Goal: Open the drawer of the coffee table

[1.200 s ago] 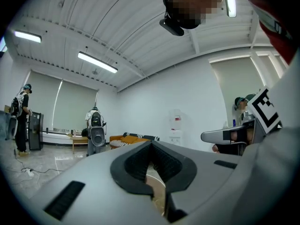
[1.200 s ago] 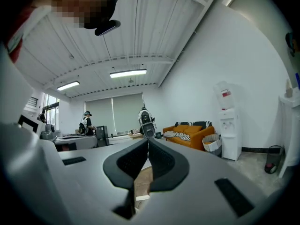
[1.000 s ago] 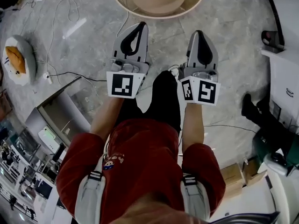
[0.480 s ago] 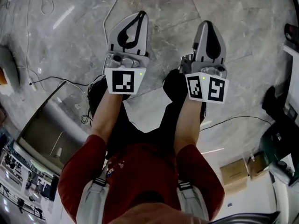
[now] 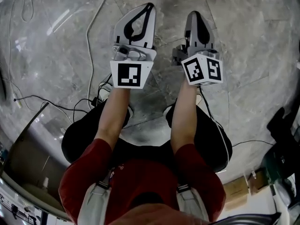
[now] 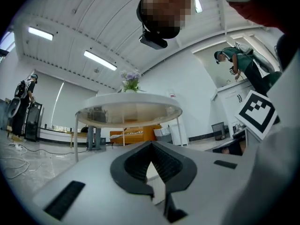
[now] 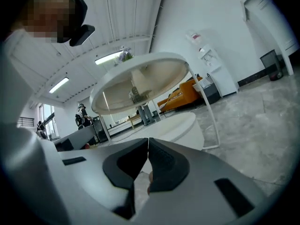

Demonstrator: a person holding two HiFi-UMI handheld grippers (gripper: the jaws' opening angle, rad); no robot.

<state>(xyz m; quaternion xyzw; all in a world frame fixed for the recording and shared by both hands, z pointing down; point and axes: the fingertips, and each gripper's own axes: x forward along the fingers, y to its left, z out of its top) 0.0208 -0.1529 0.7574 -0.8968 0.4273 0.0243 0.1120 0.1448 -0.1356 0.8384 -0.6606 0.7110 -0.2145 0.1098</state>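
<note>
The coffee table (image 6: pixel 129 108) is seen ahead of both grippers, round and white on thin legs; its drawer cannot be made out. The left gripper (image 5: pixel 149 6) and the right gripper (image 5: pixel 193 14) are held side by side above the grey marble floor (image 5: pixel 56 55), each clenched on nothing.

Your left gripper (image 5: pixel 149 7) and right gripper (image 5: pixel 192 15) have shells of smooth, matt grey plastic. The pads (image 6: pixel 164 165) set inside the jaws are black, finely ribbed and look rubbery. The marker cubes (image 5: pixel 129 74) carry flat, matt black-and-white print. Under you the floor (image 5: pixel 56 55) is polished grey stone, veined like marble and glossy enough to throw back the ceiling lights. The coffee table (image 6: pixel 131 100) has a smooth white rim with a slight sheen. Your sleeves (image 5: pixel 89 168) are soft red cloth, and the box (image 5: pixel 236 184) is plain matt cardboard.
</note>
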